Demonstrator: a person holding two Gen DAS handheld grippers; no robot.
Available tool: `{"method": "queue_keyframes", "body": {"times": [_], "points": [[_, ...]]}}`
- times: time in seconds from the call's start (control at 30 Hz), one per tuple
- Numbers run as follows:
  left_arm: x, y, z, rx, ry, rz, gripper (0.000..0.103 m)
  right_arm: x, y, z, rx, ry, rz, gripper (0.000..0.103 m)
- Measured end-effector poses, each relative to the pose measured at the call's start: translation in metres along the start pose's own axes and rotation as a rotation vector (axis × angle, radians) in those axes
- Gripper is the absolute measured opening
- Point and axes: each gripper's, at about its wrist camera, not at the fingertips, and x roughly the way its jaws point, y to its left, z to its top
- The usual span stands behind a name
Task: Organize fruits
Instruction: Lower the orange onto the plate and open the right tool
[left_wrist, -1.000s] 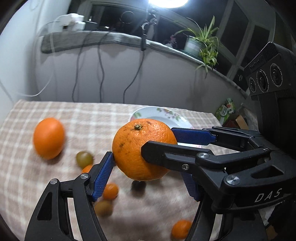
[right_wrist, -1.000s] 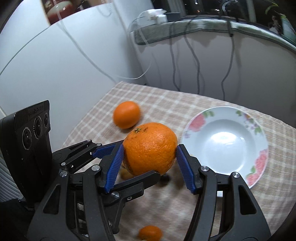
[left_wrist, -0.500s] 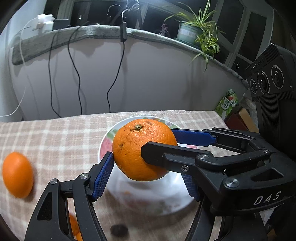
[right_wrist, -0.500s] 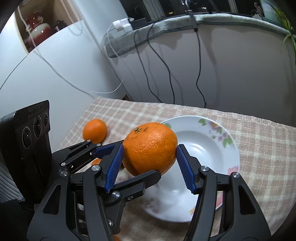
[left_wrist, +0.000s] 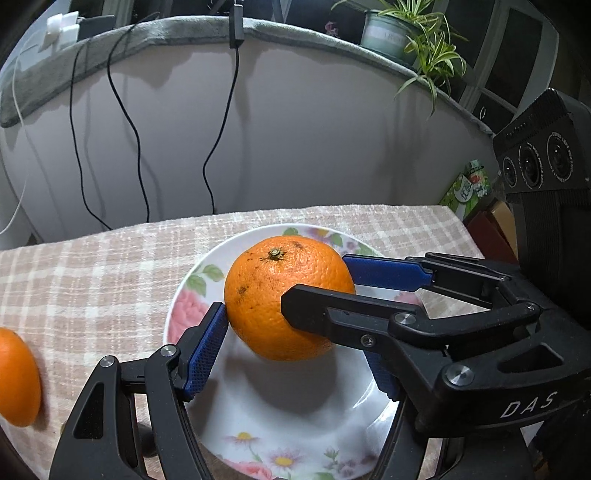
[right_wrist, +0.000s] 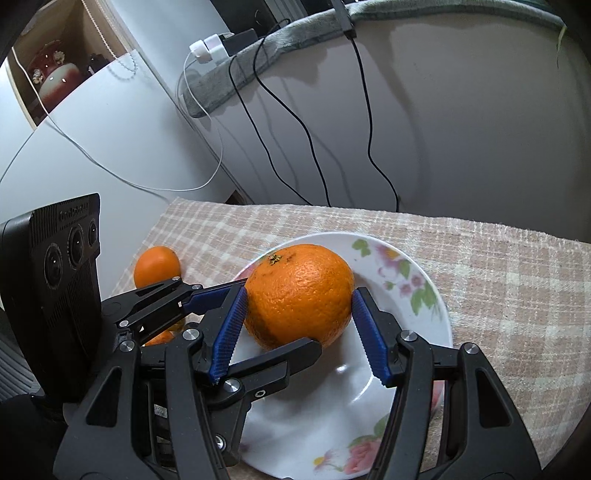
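A large orange (left_wrist: 288, 299) is clamped from two directions at once over a white plate (left_wrist: 295, 417) with pink flowers painted round its rim. The left gripper (left_wrist: 291, 343) presses its blue pads against the fruit's sides, and the right gripper (right_wrist: 299, 332) does the same, so both claws are closed on the same orange (its stem end faces up, with a few dark specks on the skin). In both wrist views the fruit casts a shadow onto the white bowl of the plate beneath it; whether its underside touches the plate cannot be told. Apart from that orange, the visible part of the plate holds no fruit.

The plate sits on a beige checked tablecloth (right_wrist: 498, 273). A second orange (right_wrist: 157, 266) lies on the cloth well to the left of the plate, and a smaller orange fruit (right_wrist: 160, 338) shows partly behind the left gripper's linkage. A potted plant (left_wrist: 402, 33) stands on the ledge behind.
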Motion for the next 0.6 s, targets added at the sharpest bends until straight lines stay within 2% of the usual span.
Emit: {"method": "queue_keyframes", "body": {"times": [0.6], "points": [[0.0027,-0.0072,-0.0009,0.036,0.019,0.03,0.072,-0.0026,0.0021,-0.0019,0.004,0.008,-0.024,0.062]]}}
